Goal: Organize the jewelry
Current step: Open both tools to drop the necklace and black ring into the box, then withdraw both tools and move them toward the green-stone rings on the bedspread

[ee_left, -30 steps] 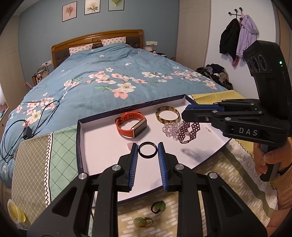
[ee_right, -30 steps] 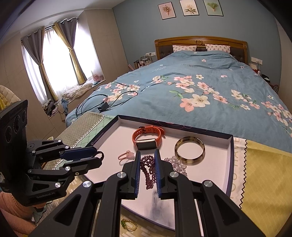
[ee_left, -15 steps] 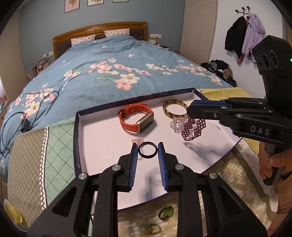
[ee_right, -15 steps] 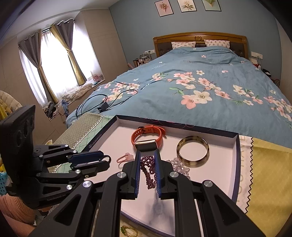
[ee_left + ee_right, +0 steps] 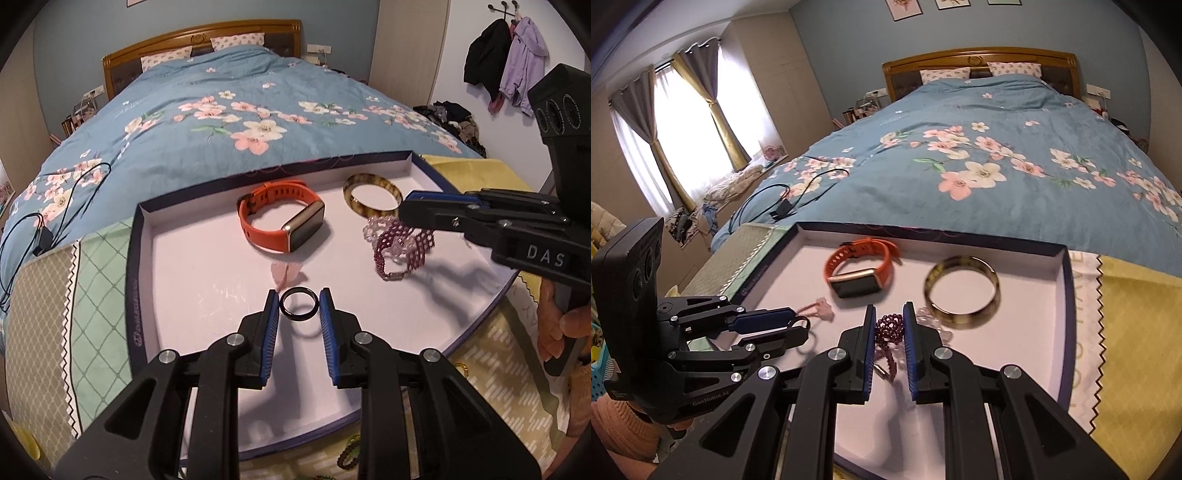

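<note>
My left gripper [image 5: 298,303] is shut on a small black ring [image 5: 298,314], held just above the white floor of the dark-rimmed tray [image 5: 133,266]. My right gripper [image 5: 889,325] is shut on a dark red beaded bracelet [image 5: 888,330], which dangles over the tray's right part [image 5: 404,247]. In the tray lie an orange watch [image 5: 280,221], a tortoiseshell bangle [image 5: 371,194], a clear bead bracelet [image 5: 373,226] and a small pink piece [image 5: 284,274]. The right wrist view shows the left gripper [image 5: 796,325] low at the left, over the tray's near left corner.
The tray sits on a patterned cloth [image 5: 92,295] at the foot of a blue flowered bed [image 5: 240,110]. Green bead bracelets [image 5: 349,454] lie on the cloth in front of the tray. A black cable [image 5: 44,236] lies on the bed at left. A hand [image 5: 561,328] grips the right handle.
Both grippers have come down and forward over the tray, still holding the ring and the red bracelet. The tray's contents look nearer and larger.
</note>
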A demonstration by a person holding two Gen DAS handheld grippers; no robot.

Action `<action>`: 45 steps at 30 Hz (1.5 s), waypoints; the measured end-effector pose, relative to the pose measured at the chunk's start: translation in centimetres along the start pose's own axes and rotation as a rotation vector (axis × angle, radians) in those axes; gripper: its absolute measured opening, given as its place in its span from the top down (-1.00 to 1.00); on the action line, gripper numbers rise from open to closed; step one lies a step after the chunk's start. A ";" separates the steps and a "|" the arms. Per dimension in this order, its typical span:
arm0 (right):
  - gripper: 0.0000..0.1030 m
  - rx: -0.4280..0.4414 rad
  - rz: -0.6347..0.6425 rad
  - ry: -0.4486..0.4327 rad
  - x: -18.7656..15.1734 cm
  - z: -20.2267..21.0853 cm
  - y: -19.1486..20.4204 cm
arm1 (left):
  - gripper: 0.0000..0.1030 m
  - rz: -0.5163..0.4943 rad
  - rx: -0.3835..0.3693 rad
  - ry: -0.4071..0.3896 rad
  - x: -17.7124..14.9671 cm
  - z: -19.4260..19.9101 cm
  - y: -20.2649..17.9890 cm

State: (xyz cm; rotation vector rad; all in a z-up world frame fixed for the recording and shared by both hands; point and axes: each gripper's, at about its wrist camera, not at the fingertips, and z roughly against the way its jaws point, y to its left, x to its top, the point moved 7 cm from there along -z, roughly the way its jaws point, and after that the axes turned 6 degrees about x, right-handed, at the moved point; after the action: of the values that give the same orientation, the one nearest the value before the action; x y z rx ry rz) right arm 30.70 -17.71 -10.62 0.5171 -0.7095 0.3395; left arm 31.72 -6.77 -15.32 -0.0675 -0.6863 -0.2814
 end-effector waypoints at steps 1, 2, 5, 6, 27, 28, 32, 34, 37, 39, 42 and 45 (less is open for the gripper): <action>0.75 -0.006 -0.004 0.001 -0.1 0.0 -0.2 | 0.56 0.005 0.000 0.006 -0.1 -0.3 0.1; 0.75 -0.009 -0.007 0.002 0.0 0.0 -0.3 | 0.56 0.006 0.001 0.009 -0.1 -0.5 0.1; 0.75 -0.024 -0.011 0.007 -0.2 0.0 -0.7 | 0.56 0.013 0.001 0.018 -0.2 -1.0 0.1; 0.75 -0.028 -0.012 0.009 -0.2 0.0 -0.8 | 0.56 0.016 -0.002 0.022 -0.1 -1.2 0.2; 0.40 -0.065 0.022 -0.045 -1.3 4.2 0.1 | 0.22 0.054 0.027 -0.162 -0.4 7.2 2.2; 0.40 -0.057 0.045 -0.052 -1.6 4.7 0.8 | 0.22 0.052 0.024 -0.170 -0.7 7.8 2.3; 0.34 -0.034 0.110 -0.046 -2.8 5.9 2.9 | 0.21 0.037 0.019 -0.196 -2.9 10.1 2.4; 0.34 -0.018 0.139 -0.029 -3.8 6.2 3.9 | 0.21 0.027 0.021 -0.196 -4.0 10.8 2.4; 0.34 -0.008 0.161 0.007 -5.5 6.0 4.8 | 0.19 0.023 0.031 -0.197 -5.3 11.5 2.4; 0.34 0.000 0.163 0.034 -6.6 5.6 5.2 | 0.19 0.029 0.031 -0.194 -6.0 11.6 2.4; 0.34 0.005 0.163 0.071 -8.0 4.8 5.6 | 0.19 0.029 0.021 -0.184 -7.1 11.7 2.2; 0.34 0.006 0.162 0.097 -9.0 4.2 5.8 | 0.19 0.016 0.015 -0.169 -8.1 11.4 1.6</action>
State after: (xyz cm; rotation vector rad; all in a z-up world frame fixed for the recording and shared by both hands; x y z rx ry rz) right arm 19.41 -16.38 -12.25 0.4473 -0.6580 0.5148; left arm 19.18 -1.58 -11.57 -0.0827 -0.8552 -0.2572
